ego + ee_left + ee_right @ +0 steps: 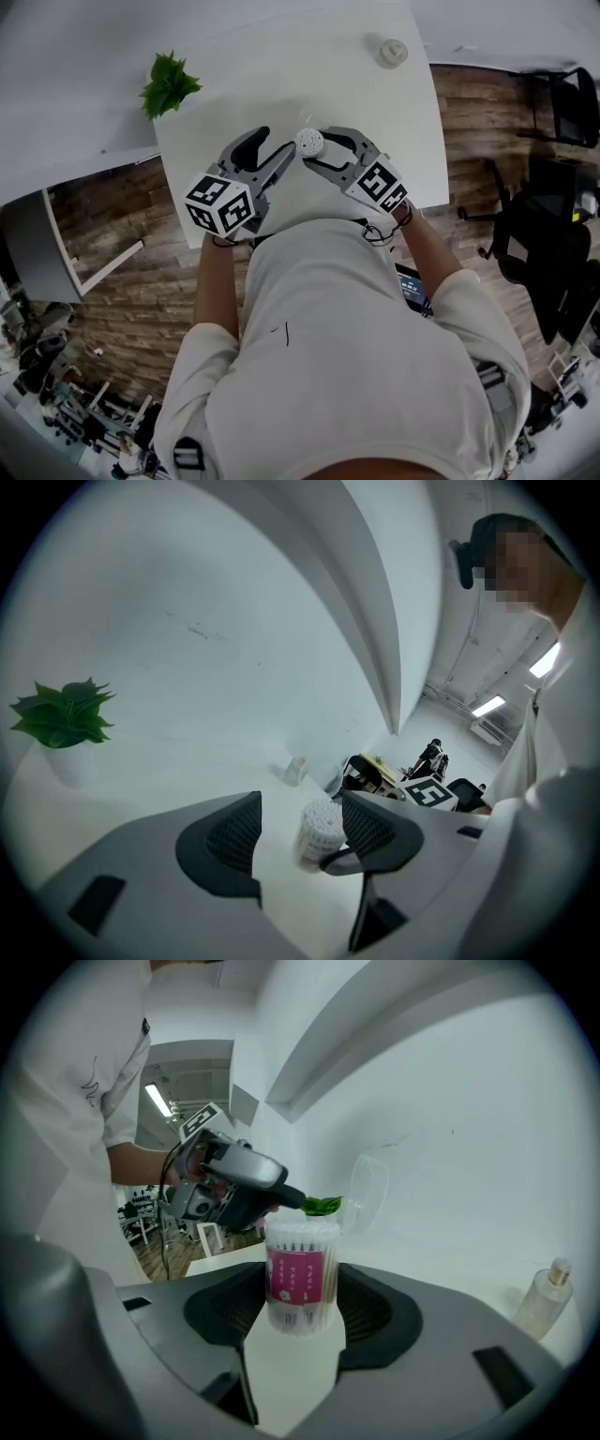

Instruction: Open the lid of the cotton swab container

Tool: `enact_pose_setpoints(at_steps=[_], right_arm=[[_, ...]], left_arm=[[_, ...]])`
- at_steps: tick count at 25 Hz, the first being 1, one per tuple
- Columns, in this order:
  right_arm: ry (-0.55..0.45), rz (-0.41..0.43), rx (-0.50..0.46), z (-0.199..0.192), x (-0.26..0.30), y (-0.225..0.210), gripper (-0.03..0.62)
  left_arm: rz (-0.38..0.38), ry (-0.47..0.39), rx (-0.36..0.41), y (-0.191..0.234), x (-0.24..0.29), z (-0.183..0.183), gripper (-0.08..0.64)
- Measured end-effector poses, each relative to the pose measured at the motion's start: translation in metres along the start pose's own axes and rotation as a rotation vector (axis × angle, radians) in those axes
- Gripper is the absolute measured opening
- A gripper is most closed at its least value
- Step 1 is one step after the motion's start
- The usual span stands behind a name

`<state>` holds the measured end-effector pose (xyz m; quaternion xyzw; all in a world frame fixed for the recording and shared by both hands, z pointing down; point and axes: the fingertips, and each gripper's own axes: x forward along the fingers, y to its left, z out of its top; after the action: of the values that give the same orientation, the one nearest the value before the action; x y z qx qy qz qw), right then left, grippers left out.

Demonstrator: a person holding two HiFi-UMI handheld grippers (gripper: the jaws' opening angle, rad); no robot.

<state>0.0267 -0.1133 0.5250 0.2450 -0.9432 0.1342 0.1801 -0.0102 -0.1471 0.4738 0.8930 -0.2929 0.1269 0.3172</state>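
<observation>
— Clear plastic cotton swab container [302,1277], pink-labelled: where is it standing?
— On white table [281,84], clear lid [372,1190] hanging open. Right gripper [302,1309] is clamping it; left gripper [302,834] is holding its jaws apart beside it.

We read no legible text anywhere. The cotton swab container [302,1274] carries a pink label [298,1274] with white print too small to make out. The barcode [298,1314] at the label's 6 o'clock edge has unreadable digits. One marker cube [221,204] at the container's 8 o'clock and another marker cube [382,184] at 4 o'clock show only black-and-white square patterns.
</observation>
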Motion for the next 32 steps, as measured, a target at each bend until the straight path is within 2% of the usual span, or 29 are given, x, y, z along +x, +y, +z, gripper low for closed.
enact_pose_setpoints(at_steps=[5,12,17,22,24,32], right_arm=[[-0.010,-0.048,-0.063,0.015,0.021,-0.001,0.233],[-0.041,0.003,-0.075,0.033,0.051,0.018,0.233],[-0.044,0.031,-0.081,0.039,0.061,0.028,0.233],[-0.042,0.040,-0.093,0.040,0.065,0.029,0.233],[-0.038,0.041,-0.093,0.039,0.065,0.029,0.233],[0.004,0.039,-0.085,0.030,0.065,0.025,0.242]], left_arm=[[0.010,-0.019,-0.043,-0.002,-0.004,-0.010,0.308],[0.088,-0.018,-0.010,0.011,-0.010,-0.015,0.331],[0.140,0.001,0.019,0.022,-0.012,-0.021,0.330],[0.158,-0.007,0.018,0.026,-0.008,-0.024,0.325],[0.171,-0.012,0.028,0.027,-0.007,-0.024,0.291],[0.191,-0.012,0.066,0.029,-0.001,-0.030,0.279]])
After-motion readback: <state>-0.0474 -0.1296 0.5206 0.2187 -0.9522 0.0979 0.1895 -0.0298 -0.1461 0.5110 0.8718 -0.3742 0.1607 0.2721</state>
